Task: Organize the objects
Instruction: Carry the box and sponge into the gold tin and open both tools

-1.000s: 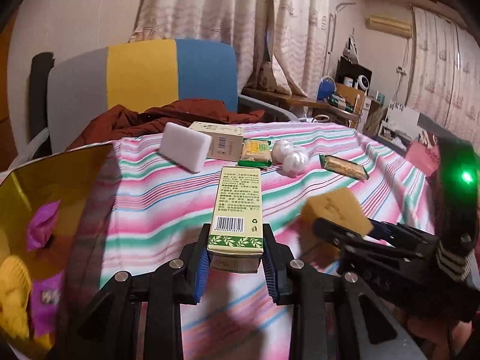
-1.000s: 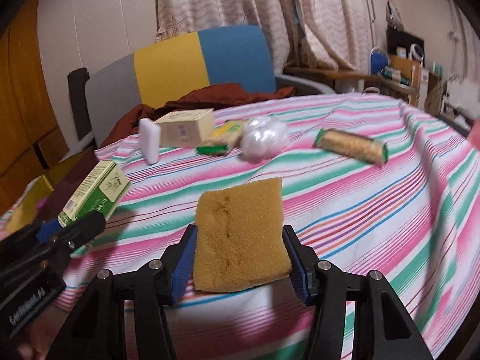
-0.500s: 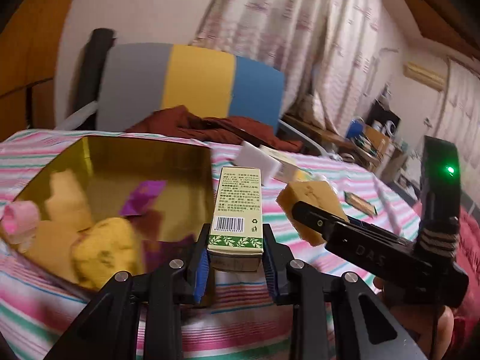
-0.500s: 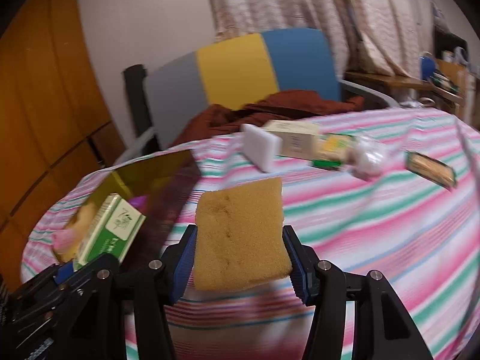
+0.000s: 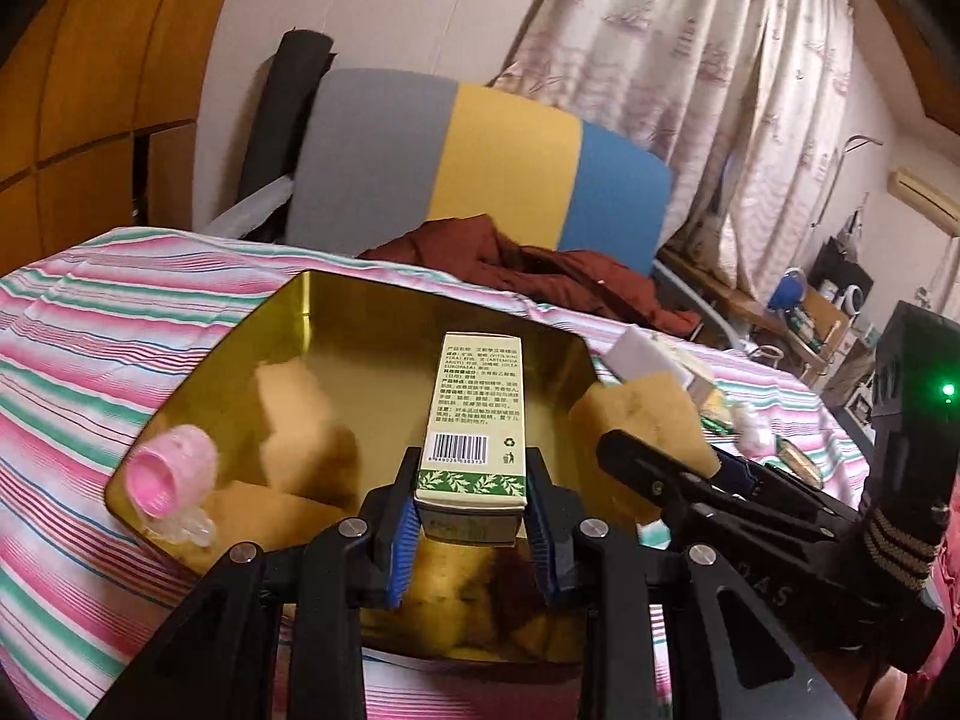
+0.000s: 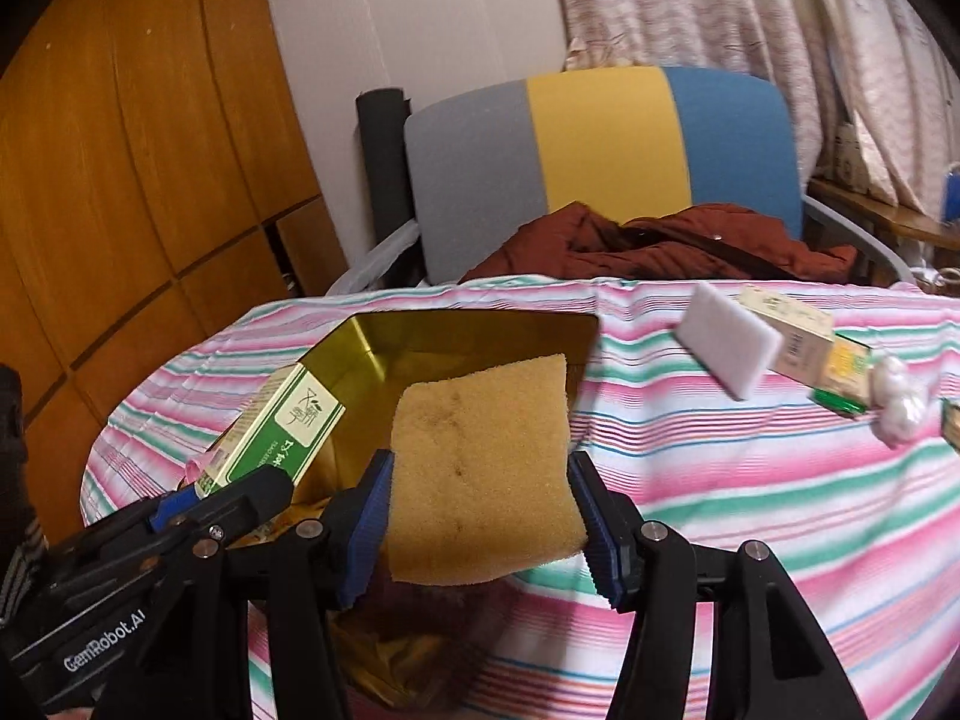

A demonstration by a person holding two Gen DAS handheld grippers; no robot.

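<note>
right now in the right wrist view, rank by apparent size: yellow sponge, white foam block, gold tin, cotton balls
1. yellow sponge, though it is nearest the camera, so unsure
2. gold tin, partly hidden
3. white foam block
4. cotton balls

Gold hexagonal metal tin [image 5: 336,324] looked glossy, mirror-smooth; tan porous sponge [image 6: 480,468] rough, matt; green-white cardboard box [image 5: 474,414] smooth; striped cloth tablecloth [image 6: 750,480] matt.

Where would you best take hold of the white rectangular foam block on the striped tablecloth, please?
Grip the white rectangular foam block across its two broad flat faces, coming from above. It stands tilted on a long edge, leaning toward the beige carton behind, so its thin width would likely fit between the pads.
</note>
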